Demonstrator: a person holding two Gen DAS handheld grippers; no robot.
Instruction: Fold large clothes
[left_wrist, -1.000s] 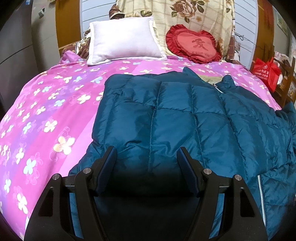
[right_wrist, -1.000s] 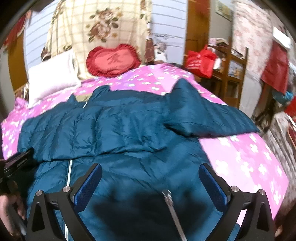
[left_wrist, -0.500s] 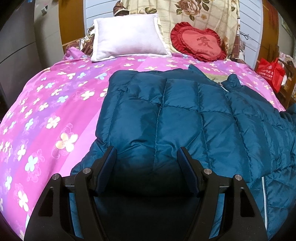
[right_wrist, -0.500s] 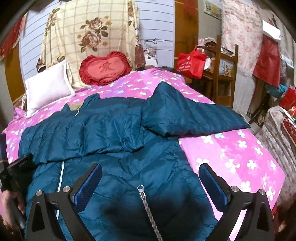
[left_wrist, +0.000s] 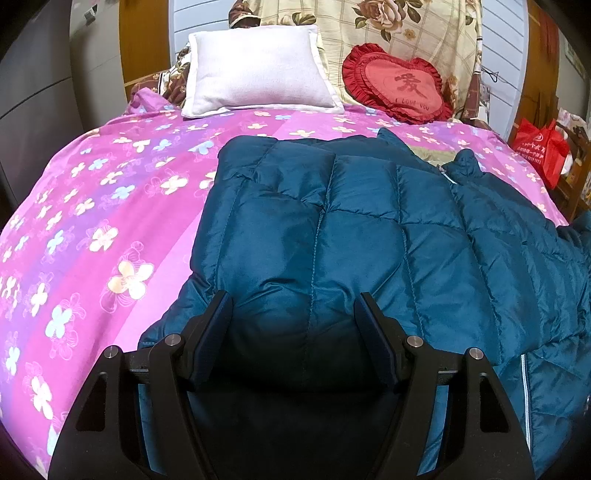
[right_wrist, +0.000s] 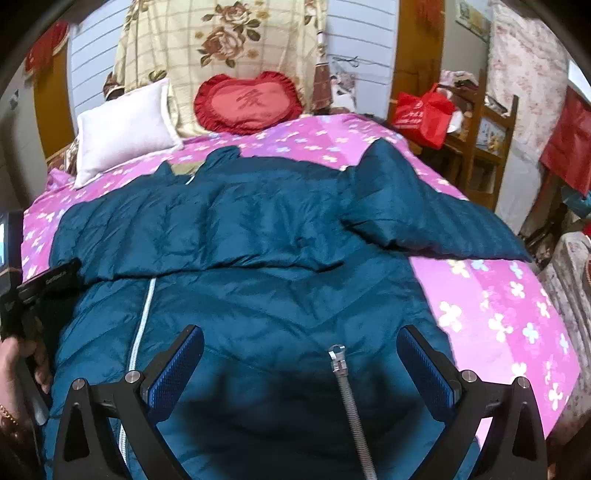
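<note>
A large teal quilted down jacket (left_wrist: 369, 229) lies spread on a pink flowered bedspread (left_wrist: 92, 221). Its left side is folded inward over the body. In the right wrist view the jacket (right_wrist: 258, 229) shows its right sleeve (right_wrist: 424, 221) lying out to the right, a white zipper edge (right_wrist: 142, 325) and a metal zipper pull (right_wrist: 338, 360). My left gripper (left_wrist: 293, 314) is open, just above the jacket's lower left part. My right gripper (right_wrist: 299, 350) is open wide above the jacket's hem, holding nothing.
A white pillow (left_wrist: 255, 74) and a red heart cushion (left_wrist: 399, 85) lean at the headboard. A red bag (right_wrist: 421, 110) and wooden shelves (right_wrist: 487, 140) stand right of the bed. The other hand-held device (right_wrist: 40, 288) shows at the right view's left edge.
Both grippers have drawn back slightly from the jacket and stayed open. The right view has shifted, so the zipper pull now sits between its fingers.
</note>
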